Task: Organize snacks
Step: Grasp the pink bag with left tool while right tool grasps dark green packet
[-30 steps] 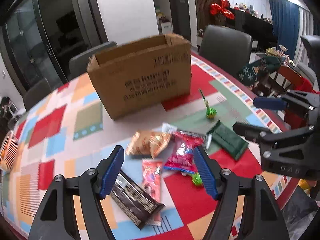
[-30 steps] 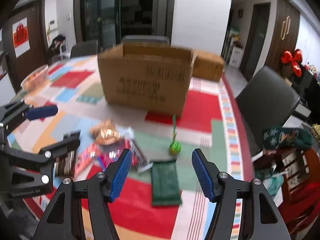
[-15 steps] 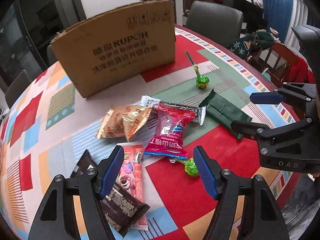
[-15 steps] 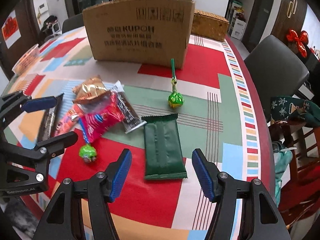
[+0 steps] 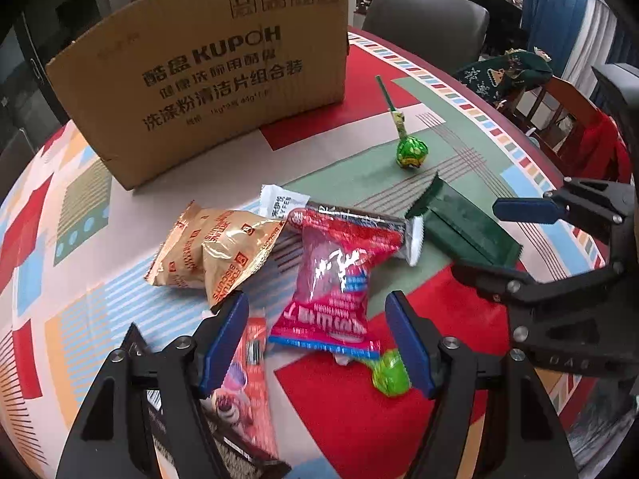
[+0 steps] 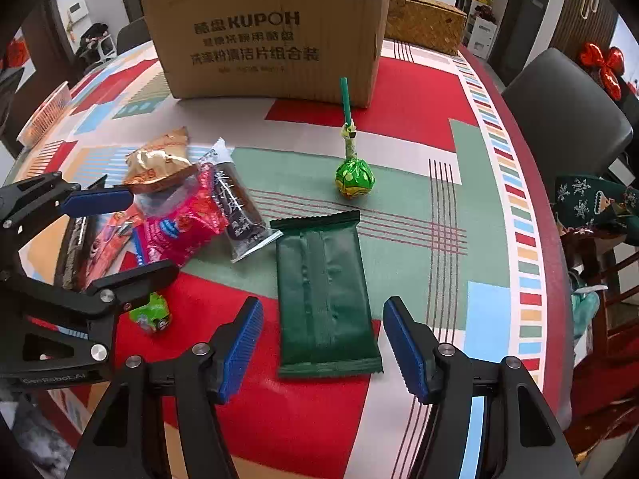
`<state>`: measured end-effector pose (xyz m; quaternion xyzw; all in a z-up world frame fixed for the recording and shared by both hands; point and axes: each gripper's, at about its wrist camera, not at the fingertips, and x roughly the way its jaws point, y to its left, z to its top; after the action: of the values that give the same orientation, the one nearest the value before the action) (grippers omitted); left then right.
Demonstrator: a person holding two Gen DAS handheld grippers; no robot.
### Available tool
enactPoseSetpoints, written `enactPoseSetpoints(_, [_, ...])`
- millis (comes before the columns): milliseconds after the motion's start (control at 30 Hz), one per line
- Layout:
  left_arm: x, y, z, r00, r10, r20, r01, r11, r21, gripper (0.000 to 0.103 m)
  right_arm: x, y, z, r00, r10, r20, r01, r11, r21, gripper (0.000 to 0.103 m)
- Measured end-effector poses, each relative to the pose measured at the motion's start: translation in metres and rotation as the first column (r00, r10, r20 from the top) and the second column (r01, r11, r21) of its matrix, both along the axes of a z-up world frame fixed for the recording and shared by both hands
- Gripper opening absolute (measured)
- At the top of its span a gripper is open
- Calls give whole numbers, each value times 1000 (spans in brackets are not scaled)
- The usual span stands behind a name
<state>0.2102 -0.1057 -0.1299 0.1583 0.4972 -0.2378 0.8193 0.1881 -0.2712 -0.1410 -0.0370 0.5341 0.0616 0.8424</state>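
Snacks lie scattered on a patterned tablecloth in front of a cardboard box [image 5: 207, 68]. My left gripper [image 5: 319, 343] hangs open just above a red-pink packet [image 5: 335, 275], whose lower end lies between the blue pads. A gold packet [image 5: 215, 251], a brown bar [image 5: 359, 219], an orange-pink wrapper [image 5: 243, 383] and a small green candy [image 5: 389, 371] lie close by. My right gripper [image 6: 321, 349] stands open over a dark green packet [image 6: 325, 295], its pads apart from the packet's sides. A green lollipop [image 6: 353, 175] lies beyond it.
The box [image 6: 271, 28] stands at the back of the table with a wicker basket [image 6: 423, 24] to its right. Dark chairs [image 6: 567, 119] stand at the table's round edge. A dark chocolate bar [image 5: 235, 451] lies under my left gripper's near finger.
Both grippers have sunk toward the table and tilted further down. The snacks now fill more of each view. Neither gripper's opening has changed and no snack has moved.
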Motion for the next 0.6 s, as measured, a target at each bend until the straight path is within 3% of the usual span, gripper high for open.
enactPoseSetpoints(200, [13,-6,-8,999,24,-44,-25,999,-21,57,9,-2,-3,1000,-15,1,15,1000,11,64])
enactPoseSetpoints(433, [15,-10,-13,998,50,-42,-51,999,-7,52,15,-2,-8,1000,-22,2,22,1000,13,63])
enactPoseSetpoints(500, [14,-11,-13,998,54,-42,-55,998,-11,44,14,-1,-8,1000,-17,14,17,1000,1,63])
enactPoseSetpoints(600, [14,-12,-13,996,75,-46,-76,997,-17,39,13,0,-8,1000,-18,19,18,1000,5,56])
